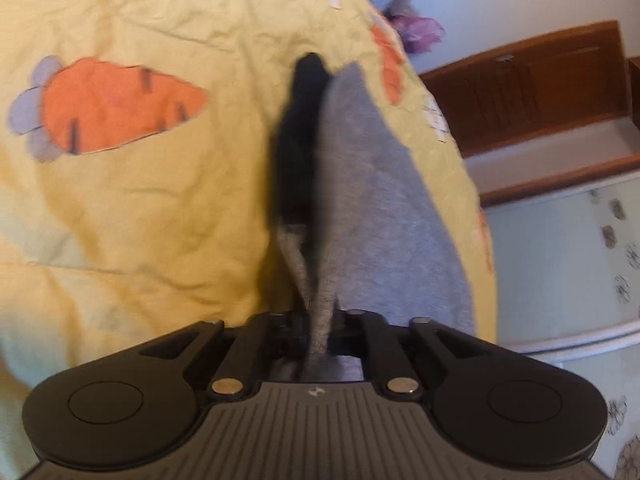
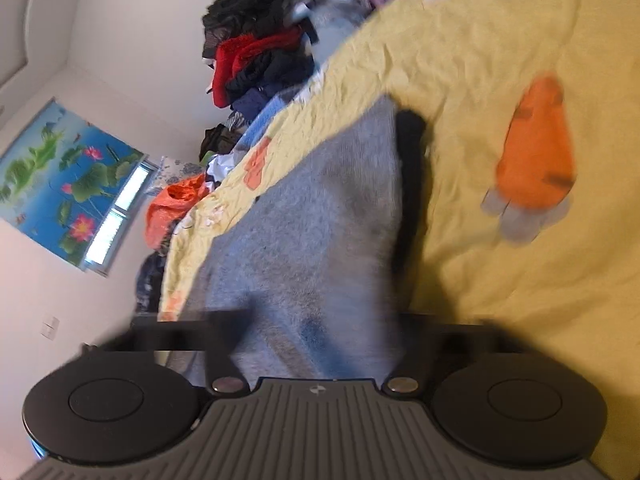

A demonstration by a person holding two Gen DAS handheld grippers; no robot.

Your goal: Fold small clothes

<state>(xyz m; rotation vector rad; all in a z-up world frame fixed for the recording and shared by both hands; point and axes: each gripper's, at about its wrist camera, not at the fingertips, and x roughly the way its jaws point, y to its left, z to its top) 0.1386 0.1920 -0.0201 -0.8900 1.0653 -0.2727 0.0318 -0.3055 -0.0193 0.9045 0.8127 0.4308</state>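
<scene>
We look out from two fisheye cameras, one on each hand-held gripper, each facing forward along its fingers and tilted down, close above the crumpled yellow bedsheet with orange carrot prints (image 1: 132,208). From the left wrist the bed fills the left, with a brown wooden bed frame (image 1: 536,92) off right. The right wrist view is rolled, showing white walls and a blue lotus-painting poster (image 2: 60,184) at left. Both views share the sheet and the grey knitted garment (image 1: 384,208) near the lens.
</scene>
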